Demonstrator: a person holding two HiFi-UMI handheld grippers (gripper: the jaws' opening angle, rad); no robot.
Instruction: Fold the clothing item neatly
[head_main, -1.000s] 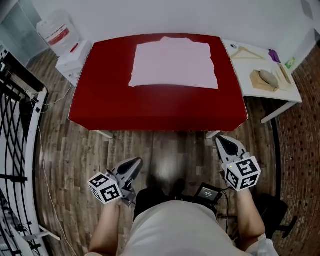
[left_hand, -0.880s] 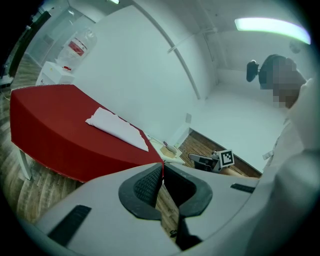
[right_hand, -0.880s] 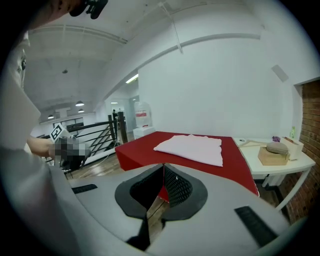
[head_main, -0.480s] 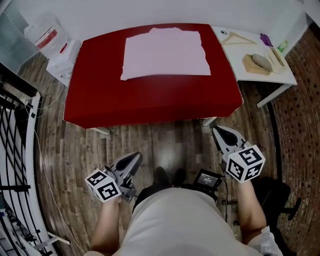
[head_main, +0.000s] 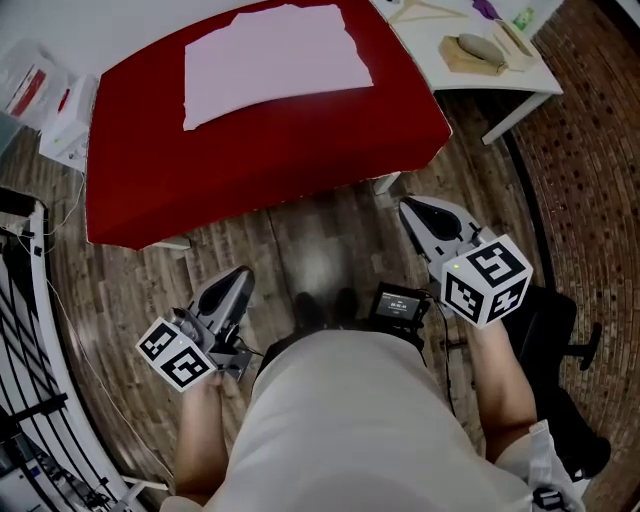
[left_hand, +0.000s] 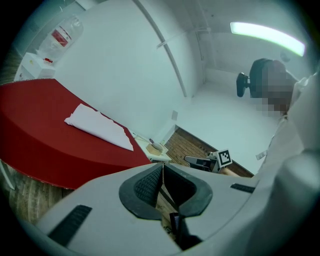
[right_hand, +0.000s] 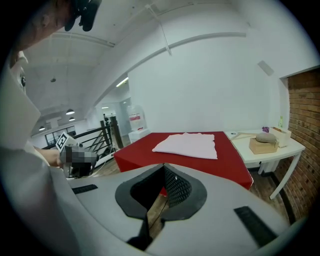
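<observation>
A pale pink folded garment (head_main: 272, 55) lies flat on the red table (head_main: 250, 165), also seen as the garment (left_hand: 98, 127) in the left gripper view and the garment (right_hand: 188, 145) in the right gripper view. Both grippers hang over the wooden floor, well short of the table. My left gripper (head_main: 233, 284) is shut and empty, jaws meeting tip to tip (left_hand: 162, 166). My right gripper (head_main: 415, 212) is likewise shut with nothing between its jaws (right_hand: 163, 166).
A white side table (head_main: 480, 60) at the table's right holds a wooden hanger, a block with a stone-like object (head_main: 476, 48) and small items. A white unit (head_main: 60, 115) stands at the left. Black railing (head_main: 25, 330) runs along the left; a black chair (head_main: 555, 340) stands behind on the right.
The head view has swung and tilted, so the table now sits up and to the left. Both grippers have risen slightly and stay shut and empty.
</observation>
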